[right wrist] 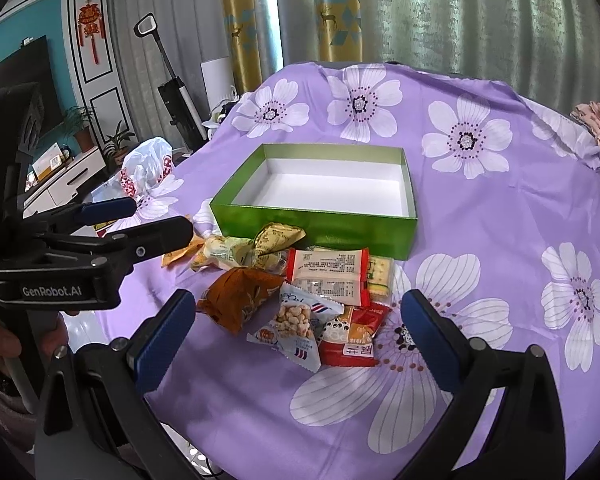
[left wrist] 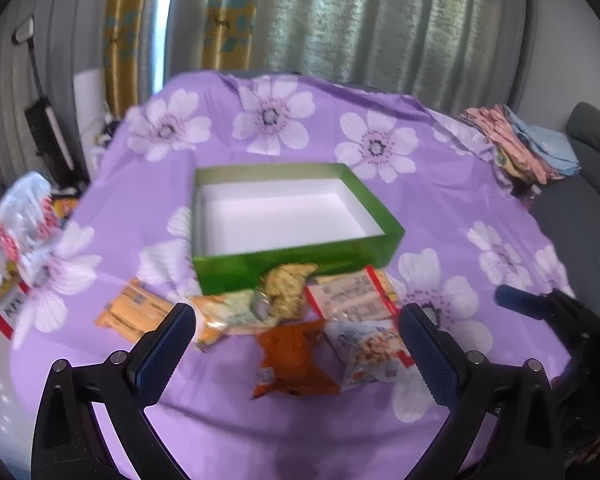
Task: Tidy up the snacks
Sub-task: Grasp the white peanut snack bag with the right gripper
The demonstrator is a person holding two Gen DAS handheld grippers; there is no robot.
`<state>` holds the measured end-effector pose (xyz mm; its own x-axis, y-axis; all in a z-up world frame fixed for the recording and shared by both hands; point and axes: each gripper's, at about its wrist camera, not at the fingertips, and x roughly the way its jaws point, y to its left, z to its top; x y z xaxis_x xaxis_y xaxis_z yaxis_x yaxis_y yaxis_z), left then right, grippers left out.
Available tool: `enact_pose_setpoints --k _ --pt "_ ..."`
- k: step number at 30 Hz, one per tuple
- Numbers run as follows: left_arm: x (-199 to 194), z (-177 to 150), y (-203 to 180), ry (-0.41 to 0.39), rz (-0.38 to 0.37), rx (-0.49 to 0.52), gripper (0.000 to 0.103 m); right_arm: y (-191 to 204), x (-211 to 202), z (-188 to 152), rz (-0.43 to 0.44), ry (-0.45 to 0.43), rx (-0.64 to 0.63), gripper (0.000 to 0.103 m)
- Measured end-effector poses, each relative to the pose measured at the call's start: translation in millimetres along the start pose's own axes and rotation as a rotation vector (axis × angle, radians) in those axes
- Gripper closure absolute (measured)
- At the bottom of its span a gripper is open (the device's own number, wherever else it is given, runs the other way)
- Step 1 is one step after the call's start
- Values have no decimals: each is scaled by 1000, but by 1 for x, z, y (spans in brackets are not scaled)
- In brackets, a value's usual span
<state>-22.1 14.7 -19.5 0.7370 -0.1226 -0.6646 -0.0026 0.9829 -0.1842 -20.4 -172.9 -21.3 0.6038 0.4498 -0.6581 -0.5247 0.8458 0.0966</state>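
Hovering, both hand-held grippers, left point(left wrist: 296, 344) and right point(right wrist: 298, 332), gaped wide, empty; green cardboard box point(right wrist: 316, 226) stood unfilled; crinkly snack packets point(right wrist: 300, 320) all remained on worktop.

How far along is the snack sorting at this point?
Nothing looks done: the green box is empty. Nothing is in hand; the left gripper and right gripper are open above the snack packets. All packets, piled on the cloth before the box, remain to be sorted.

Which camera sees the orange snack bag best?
The right wrist view. There the orange bag is sharp, lying in front of the green box, so its crinkles show. The left wrist view shows the same bag too, but blurred.
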Motion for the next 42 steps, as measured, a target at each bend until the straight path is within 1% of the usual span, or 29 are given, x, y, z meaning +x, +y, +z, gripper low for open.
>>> enact_pose_setpoints --k 1,3,6,11,13,17,18,21,22,23,26,29,31,35,37,40,42 --pt "2 -1 2 13 -25 -12 2 -1 2 -1 2 5 1 0" --pt "9 -5 8 47 -102 -49 2 -3 4 -4 11 10 4 0" --pt "17 -14 16 73 -195 -92 2 -7 10 -10 31 28 13 0" --pt "29 -30 15 115 -271 -100 2 -15 26 -26 67 75 46 1" --pt "32 -35 11 128 -313 -97 2 -17 32 -31 92 89 62 4" --pt "35 -37 0 132 -355 -50 2 -21 44 -41 138 116 88 10" --pt "36 -37 -4 134 -367 -40 2 -22 47 -43 153 124 97 13" --pt "45 -36 -13 151 -391 -16 3 -23 53 -48 173 136 102 18" --pt "48 -36 -14 159 -400 -15 7 -23 55 -49 178 140 103 21" --pt "53 -35 -17 175 -409 -12 8 -23 57 -49 189 144 104 23" --pt "67 -33 -24 215 -402 -8 9 -24 62 -52 201 150 109 26" --pt "81 -33 -28 262 -378 -6 11 -25 69 -54 218 157 119 31" --pt "89 -33 -29 296 -371 -10 18 -26 73 -56 230 160 122 34" --pt "96 -31 -34 330 -351 10 19 -30 82 -55 249 169 131 42" --pt "102 -30 -33 370 -353 -5 31 -32 87 -56 264 174 137 49" --pt "109 -30 -30 398 -350 -31 36 -31 91 -55 263 176 126 52" --pt "110 -31 -26 405 -363 -52 37 -32 92 -54 263 171 130 52"
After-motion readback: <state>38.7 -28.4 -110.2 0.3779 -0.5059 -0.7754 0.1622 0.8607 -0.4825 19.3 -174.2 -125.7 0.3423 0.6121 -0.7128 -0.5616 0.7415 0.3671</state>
